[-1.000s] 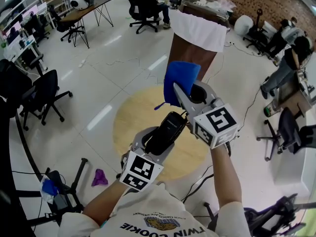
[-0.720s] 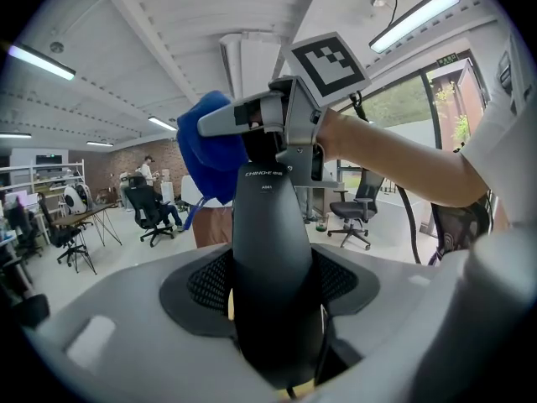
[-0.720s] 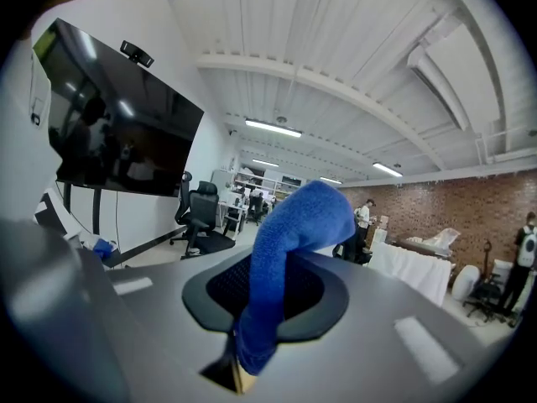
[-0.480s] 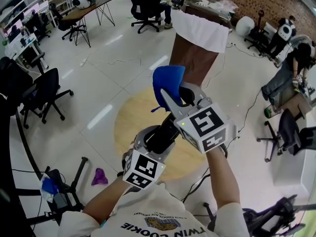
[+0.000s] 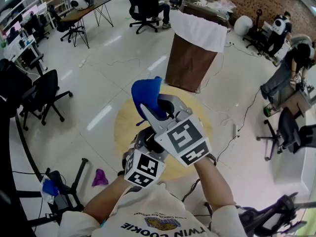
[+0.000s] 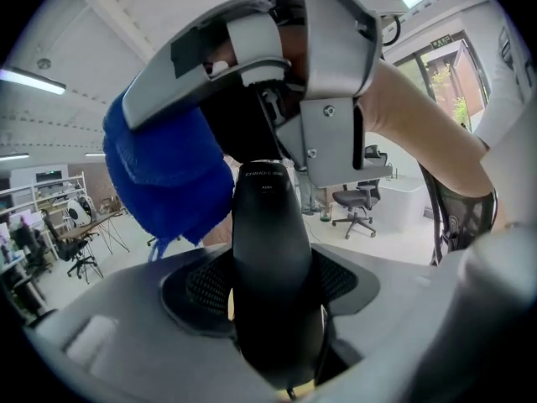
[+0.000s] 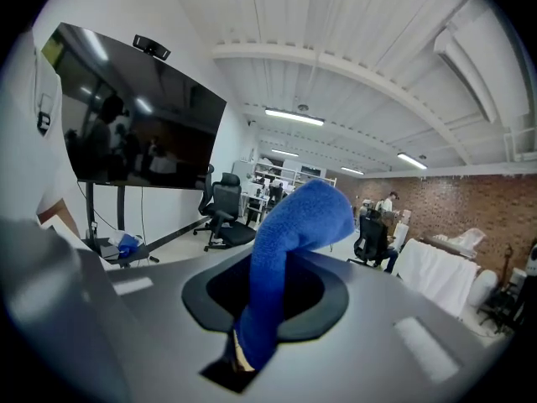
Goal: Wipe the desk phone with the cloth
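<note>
Round wooden table (image 5: 123, 132) lies below; work goes on in air, near person's chest. 2 grippers crossed. Left gripper (image 6: 277, 326) clamped on black desk phone handset (image 6: 267, 225), tip angled far, likely to expose its surface. Right gripper (image 7: 264, 309) above it pinches blue cloth (image 7: 294, 217), fold hanging just left of handset tip, apparently poised to wipe; contact unclear.
</note>
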Motion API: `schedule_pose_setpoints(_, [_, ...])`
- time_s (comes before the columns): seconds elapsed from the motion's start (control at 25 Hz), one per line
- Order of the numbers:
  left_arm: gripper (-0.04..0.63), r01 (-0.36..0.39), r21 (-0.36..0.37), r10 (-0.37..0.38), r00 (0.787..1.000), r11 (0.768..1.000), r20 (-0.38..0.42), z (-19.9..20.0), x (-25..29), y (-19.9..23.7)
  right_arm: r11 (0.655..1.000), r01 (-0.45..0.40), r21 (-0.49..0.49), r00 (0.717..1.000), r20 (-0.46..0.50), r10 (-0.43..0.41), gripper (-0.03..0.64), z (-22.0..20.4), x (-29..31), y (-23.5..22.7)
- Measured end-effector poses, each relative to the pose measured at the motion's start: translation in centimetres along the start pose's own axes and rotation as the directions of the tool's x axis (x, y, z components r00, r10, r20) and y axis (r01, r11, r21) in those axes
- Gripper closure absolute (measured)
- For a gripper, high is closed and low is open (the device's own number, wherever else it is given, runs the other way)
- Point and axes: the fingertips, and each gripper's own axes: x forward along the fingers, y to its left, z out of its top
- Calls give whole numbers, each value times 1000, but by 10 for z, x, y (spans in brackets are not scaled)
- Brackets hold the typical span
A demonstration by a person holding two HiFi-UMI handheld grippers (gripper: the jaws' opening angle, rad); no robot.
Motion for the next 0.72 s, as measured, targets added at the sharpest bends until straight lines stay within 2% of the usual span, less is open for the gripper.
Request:
schedule_pose_setpoints(0.4, [331,-6,-6,6,1000,1000,-3,-3,0,5,1000,-12,13,1000,13,12,558,-2,4,16])
schedule_pose_setpoints(0.56, [331,3,-46,-3,1000,999,-5,-8,1,8,999,46,25,996,78,-48,558,12,-11,5])
schedule_pose_setpoints(0.72, [331,13,-121,-15,1000,993,-19,-25,3,12,989,136,64,974,172,-145,558,28,-42,-11])
